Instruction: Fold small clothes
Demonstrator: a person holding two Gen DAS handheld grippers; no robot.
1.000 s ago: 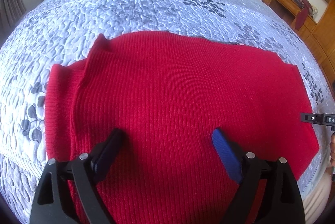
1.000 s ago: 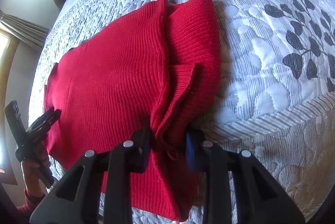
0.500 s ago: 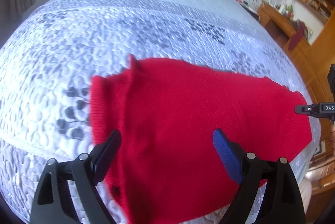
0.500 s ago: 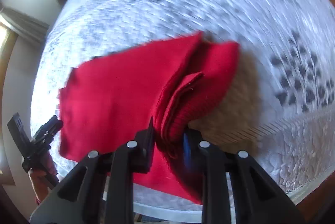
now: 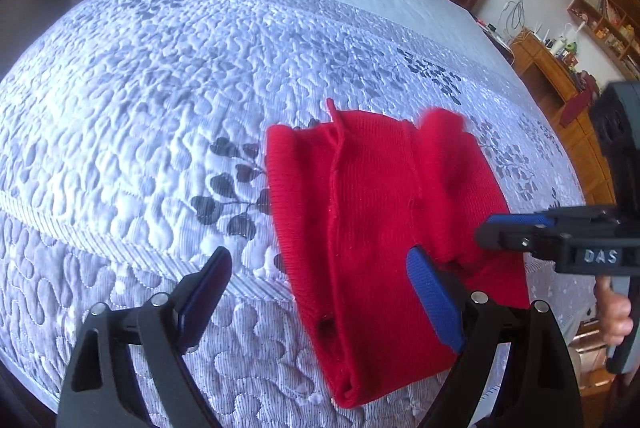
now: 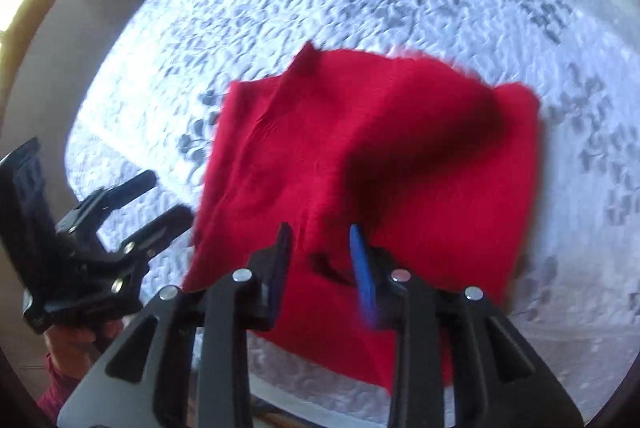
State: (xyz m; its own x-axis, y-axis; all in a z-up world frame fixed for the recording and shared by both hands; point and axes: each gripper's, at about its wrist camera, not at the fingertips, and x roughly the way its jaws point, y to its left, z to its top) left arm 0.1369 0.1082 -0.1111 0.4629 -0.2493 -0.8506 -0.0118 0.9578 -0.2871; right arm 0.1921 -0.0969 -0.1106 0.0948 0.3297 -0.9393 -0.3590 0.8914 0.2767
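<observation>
Sweater [image 5: 384,228] folded on the quilt [image 5: 160,108]

Our left gripper [image 5: 320,292] gapes empty; our right gripper [image 6: 320,260] looks parted, though blur hides whether it pinches cloth

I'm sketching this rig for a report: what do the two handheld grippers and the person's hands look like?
Both grippers, left and right, are black plastic with silver screws, each with one black finger pad and one blue pad. The right one's side bears white "DAS" lettering. A bare hand grips its handle; a dark red sleeve shows by the left.
</observation>
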